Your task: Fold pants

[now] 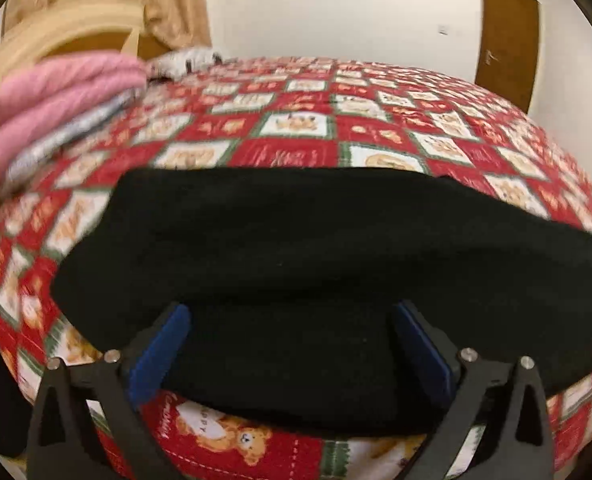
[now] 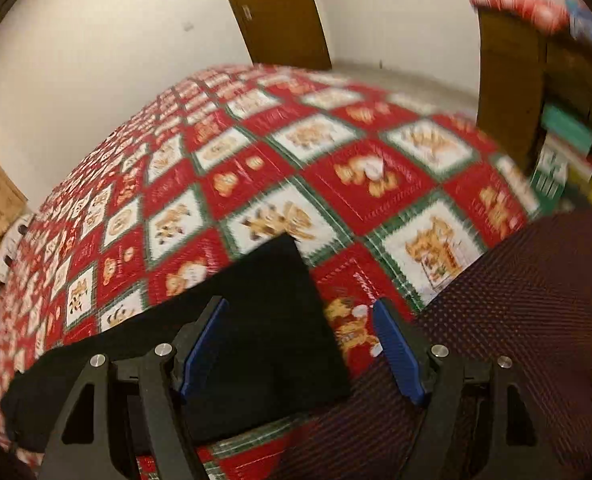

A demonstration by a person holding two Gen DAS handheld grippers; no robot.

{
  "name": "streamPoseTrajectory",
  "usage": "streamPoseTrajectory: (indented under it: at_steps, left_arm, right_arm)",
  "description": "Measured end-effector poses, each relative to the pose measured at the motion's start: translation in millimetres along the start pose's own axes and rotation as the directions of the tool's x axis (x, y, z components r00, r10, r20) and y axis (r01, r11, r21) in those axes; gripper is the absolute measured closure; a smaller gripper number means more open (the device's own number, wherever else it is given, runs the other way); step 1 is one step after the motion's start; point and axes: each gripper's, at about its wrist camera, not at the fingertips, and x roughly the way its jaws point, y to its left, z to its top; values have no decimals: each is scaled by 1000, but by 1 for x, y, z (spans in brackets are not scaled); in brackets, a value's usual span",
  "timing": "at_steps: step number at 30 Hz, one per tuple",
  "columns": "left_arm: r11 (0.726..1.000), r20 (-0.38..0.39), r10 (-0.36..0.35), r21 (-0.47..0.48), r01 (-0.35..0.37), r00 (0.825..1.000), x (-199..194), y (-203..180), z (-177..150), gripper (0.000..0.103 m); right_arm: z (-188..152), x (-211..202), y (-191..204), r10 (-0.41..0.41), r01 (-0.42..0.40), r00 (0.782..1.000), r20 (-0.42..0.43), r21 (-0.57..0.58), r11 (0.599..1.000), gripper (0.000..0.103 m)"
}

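The black pants [image 1: 296, 248] lie folded into a long flat band across a bed with a red, white and green teddy-bear quilt [image 1: 296, 120]. In the left wrist view my left gripper [image 1: 292, 312] hovers over their near edge, its blue-padded fingers [image 1: 164, 352] spread wide and pressing on nothing. In the right wrist view the squared end of the black pants [image 2: 280, 320] lies under my right gripper [image 2: 300, 304]. That gripper is open too, one finger above the cloth and the other above the quilt [image 2: 336, 184].
A folded pink and grey pile [image 1: 56, 92] sits on the bed's far left. Dark dotted fabric [image 2: 516, 300], probably the person's clothing, fills the lower right. A wooden shelf with boxes [image 2: 564, 152] stands beyond the bed's right side, and a white wall [image 1: 336, 8] behind it.
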Motion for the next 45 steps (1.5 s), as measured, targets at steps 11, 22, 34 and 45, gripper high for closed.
streamPoseTrajectory:
  at_steps: [11, 22, 34, 45]
  left_arm:
    - [999, -20, 34, -4, -34, 999, -2, -6, -4, 0]
    - [1000, -17, 3, -12, -3, 1000, -4, -5, -6, 0]
    - [998, -9, -49, -35, 48, 999, -9, 7, -8, 0]
    - [997, -4, -63, -37, 63, 998, -10, 18, -11, 0]
  right_arm:
    - [-7, 52, 24, -95, 62, 984, -148, -214, 975, 29]
    - [-10, -4, 75, 129, -147, 982, -141, -128, 981, 92]
    - [-125, -27, 326, 483, -583, 808, -339, -335, 740, 92]
    - [-221, 6, 382, 474, -549, 835, -278, -459, 698, 31]
